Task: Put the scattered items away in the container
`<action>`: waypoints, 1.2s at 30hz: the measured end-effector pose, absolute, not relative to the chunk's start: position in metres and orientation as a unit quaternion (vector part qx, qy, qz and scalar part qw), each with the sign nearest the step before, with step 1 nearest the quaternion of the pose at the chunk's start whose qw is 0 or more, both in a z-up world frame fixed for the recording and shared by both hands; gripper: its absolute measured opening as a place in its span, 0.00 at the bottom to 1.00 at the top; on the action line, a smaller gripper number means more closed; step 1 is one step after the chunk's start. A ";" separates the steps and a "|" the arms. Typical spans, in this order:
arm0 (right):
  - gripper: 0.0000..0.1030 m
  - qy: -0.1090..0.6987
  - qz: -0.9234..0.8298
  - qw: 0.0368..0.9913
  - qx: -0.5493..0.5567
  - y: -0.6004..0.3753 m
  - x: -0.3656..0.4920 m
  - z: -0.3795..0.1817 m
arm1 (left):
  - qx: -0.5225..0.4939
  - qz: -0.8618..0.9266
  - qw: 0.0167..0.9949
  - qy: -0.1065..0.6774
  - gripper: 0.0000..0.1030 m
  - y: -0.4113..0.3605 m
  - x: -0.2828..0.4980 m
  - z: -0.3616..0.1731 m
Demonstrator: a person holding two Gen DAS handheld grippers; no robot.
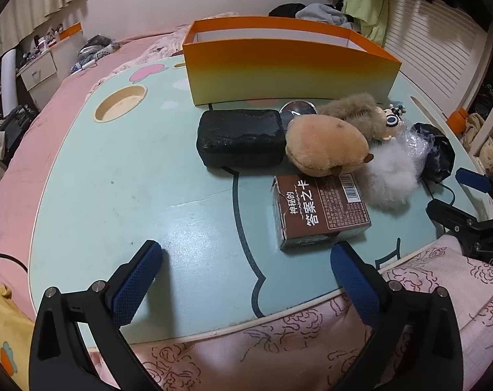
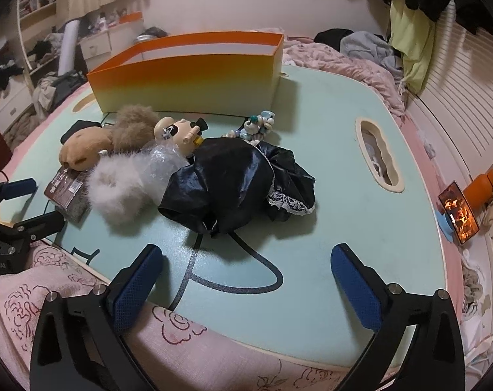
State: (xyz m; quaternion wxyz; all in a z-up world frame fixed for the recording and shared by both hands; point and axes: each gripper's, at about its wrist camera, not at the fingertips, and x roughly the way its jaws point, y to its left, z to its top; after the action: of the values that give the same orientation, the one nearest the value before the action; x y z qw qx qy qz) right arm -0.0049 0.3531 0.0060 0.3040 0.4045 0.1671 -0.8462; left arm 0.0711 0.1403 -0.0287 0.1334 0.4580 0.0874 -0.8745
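Before the orange box [image 1: 289, 65], plush toy [image 1: 324, 145], black satin cloth [image 2: 236, 179], both grippers wide open, empty

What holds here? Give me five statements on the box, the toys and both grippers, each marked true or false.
1. The orange box stands on the green table. True.
2. The tan plush toy lies inside the box. False: it lies on the table in front of the box.
3. The left gripper is open and holds nothing. True.
4. The right gripper is shut on the black cloth. False: it is open, short of the cloth.
5. The brown card box lies on the table. True.
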 end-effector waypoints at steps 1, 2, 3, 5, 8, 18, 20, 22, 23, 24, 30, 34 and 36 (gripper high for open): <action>1.00 0.168 -0.845 0.307 0.403 0.353 -0.006 0.006 | 0.458 -0.874 0.133 0.088 1.00 0.140 0.071 -0.029; 1.00 0.170 -0.845 0.312 0.400 0.353 -0.006 0.006 | 0.458 -0.874 0.133 0.088 1.00 0.140 0.071 -0.029; 1.00 0.171 -0.845 0.317 0.395 0.352 -0.006 0.006 | 0.458 -0.874 0.133 0.088 1.00 0.140 0.071 -0.029; 1.00 0.172 -0.846 0.331 0.382 0.353 -0.006 0.005 | 0.458 -0.874 0.133 0.088 1.00 0.140 0.071 -0.028; 1.00 0.172 -0.847 0.350 0.360 0.356 -0.006 0.003 | 0.458 -0.874 0.134 0.088 1.00 0.140 0.071 -0.028; 1.00 0.176 -0.821 0.268 0.473 0.323 -0.033 0.011 | 0.458 -0.874 0.134 0.087 1.00 0.141 0.070 -0.028; 1.00 0.176 -0.818 0.256 0.484 0.313 -0.033 0.011 | 0.459 -0.874 0.133 0.087 1.00 0.141 0.070 -0.028; 1.00 0.181 -0.826 0.275 0.458 0.309 -0.024 0.009 | 0.459 -0.874 0.133 0.087 1.00 0.142 0.070 -0.028; 1.00 0.180 -0.828 0.279 0.452 0.310 -0.022 0.009 | 0.459 -0.874 0.132 0.087 1.00 0.142 0.070 -0.028; 1.00 0.180 -0.829 0.284 0.447 0.312 -0.020 0.008 | 0.459 -0.874 0.133 0.086 1.00 0.142 0.070 -0.028; 1.00 0.184 -0.833 0.324 0.410 0.319 -0.018 0.005 | 0.460 -0.874 0.132 0.086 1.00 0.142 0.070 -0.028; 1.00 0.188 -0.828 0.331 0.411 0.317 -0.024 0.004 | 0.460 -0.874 0.131 0.087 1.00 0.142 0.070 -0.028; 1.00 0.187 -0.819 0.301 0.450 0.309 -0.032 0.007 | 0.460 -0.874 0.131 0.087 1.00 0.142 0.070 -0.027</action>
State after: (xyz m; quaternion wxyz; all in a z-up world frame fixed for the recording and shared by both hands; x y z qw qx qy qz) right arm -0.0316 0.3093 0.0068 0.3014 0.4501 0.1875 -0.8194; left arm 0.0696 0.1416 -0.0273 0.1310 0.4603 0.0867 -0.8737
